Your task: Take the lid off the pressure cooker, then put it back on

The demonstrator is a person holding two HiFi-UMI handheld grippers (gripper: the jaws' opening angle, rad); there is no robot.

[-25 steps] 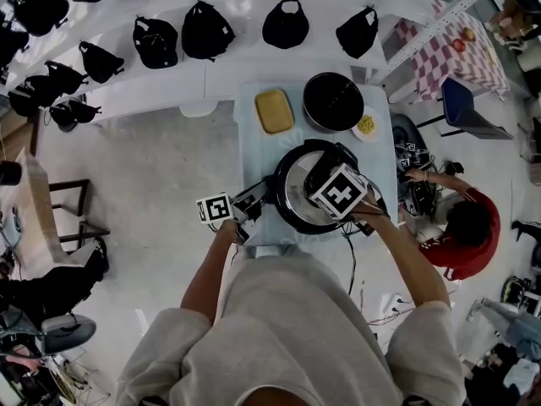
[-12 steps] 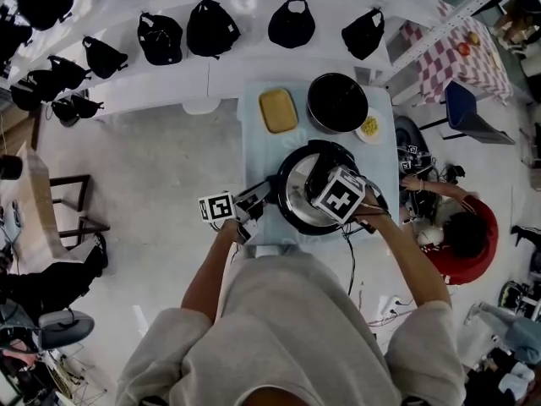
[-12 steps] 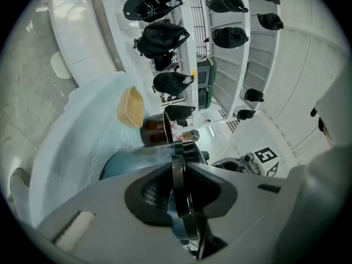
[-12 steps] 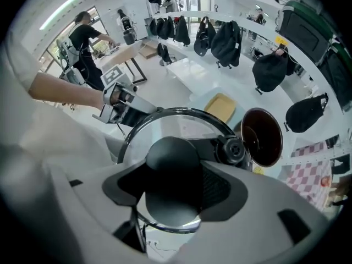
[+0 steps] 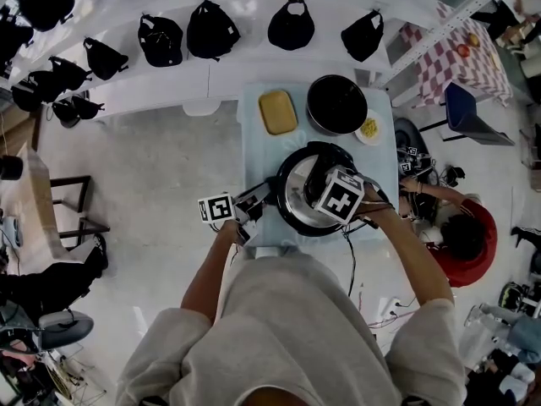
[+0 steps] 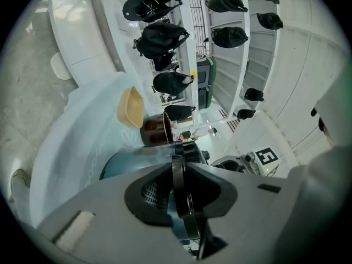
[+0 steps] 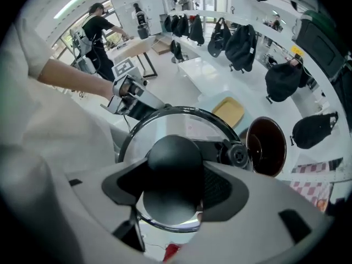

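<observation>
The pressure cooker [image 5: 292,218] stands on the pale blue table [image 5: 254,117], its glass lid [image 7: 165,122] lying on top. My right gripper [image 5: 328,189] points down over the lid and is shut on the lid's black knob [image 7: 173,158], which fills the space between the jaws. A black valve [image 7: 237,154] sits at the lid's rim. My left gripper [image 5: 260,196] reaches in level from the left and is shut on the cooker's thin black side handle [image 6: 179,172]. The cooker's bluish body [image 6: 132,161] shows beyond it.
Behind the cooker lie a yellow tray [image 5: 276,111], a dark round pot [image 5: 336,102] and a small plate of yellow food [image 5: 367,126]. Black bags [image 5: 210,28] line the white shelves beyond. A person in red [image 5: 461,235] crouches at the right; a chair [image 5: 72,205] stands at the left.
The right gripper has rolled a little about its own axis while staying on the knob. The left gripper has stayed where it was.
</observation>
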